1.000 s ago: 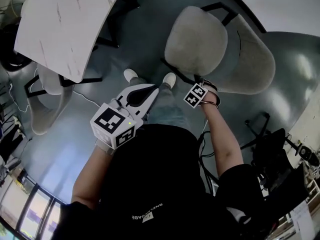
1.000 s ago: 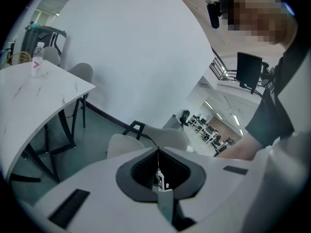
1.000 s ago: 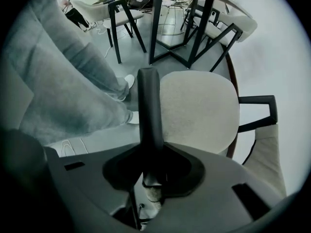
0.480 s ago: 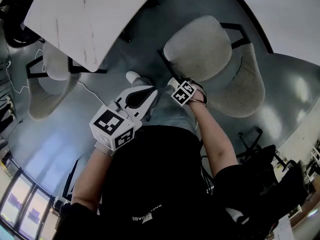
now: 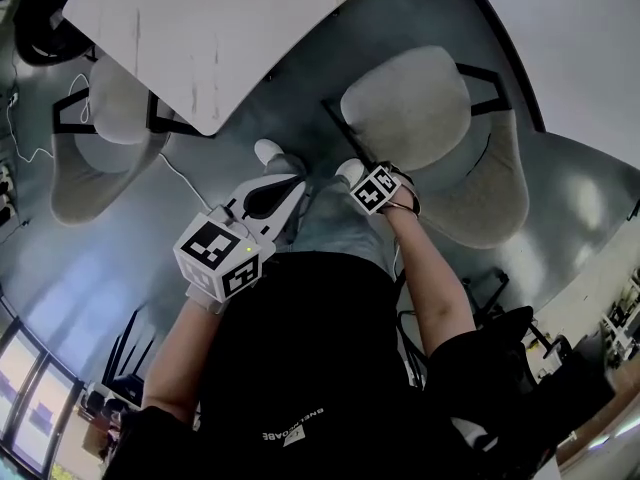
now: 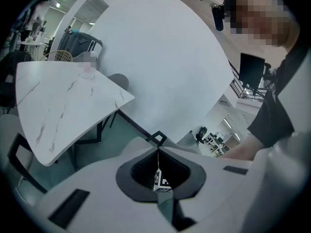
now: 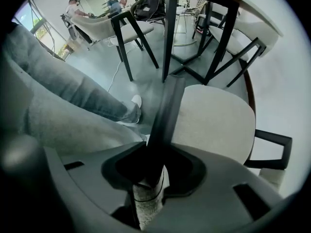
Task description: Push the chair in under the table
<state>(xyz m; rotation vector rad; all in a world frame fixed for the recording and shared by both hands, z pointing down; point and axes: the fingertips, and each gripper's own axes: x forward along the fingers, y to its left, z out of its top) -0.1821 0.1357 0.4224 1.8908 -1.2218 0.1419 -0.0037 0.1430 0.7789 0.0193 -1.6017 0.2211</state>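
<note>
Grey padded chair (image 5: 405,108) gripped by right hand-held gripper (image 7: 153,171); left hand-held gripper (image 6: 158,149) closed, empty. Not under white marble worktop (image 5: 220,28) yet.

So the floor (image 5: 290,108) is a glossy grey-green, shiny enough to throw back some light. Stuff standing on it: a white marble-look table (image 5: 200,28) on black legs at the top left, and a beige chair (image 5: 410,108) with a black frame just off the table's corner, not tucked in. A second chair (image 5: 100,158) sits partly under the table's far-left edge. A thin white cable (image 5: 178,175) snakes across the floor from there toward two white shoes (image 5: 267,151) planted between the chairs.
</note>
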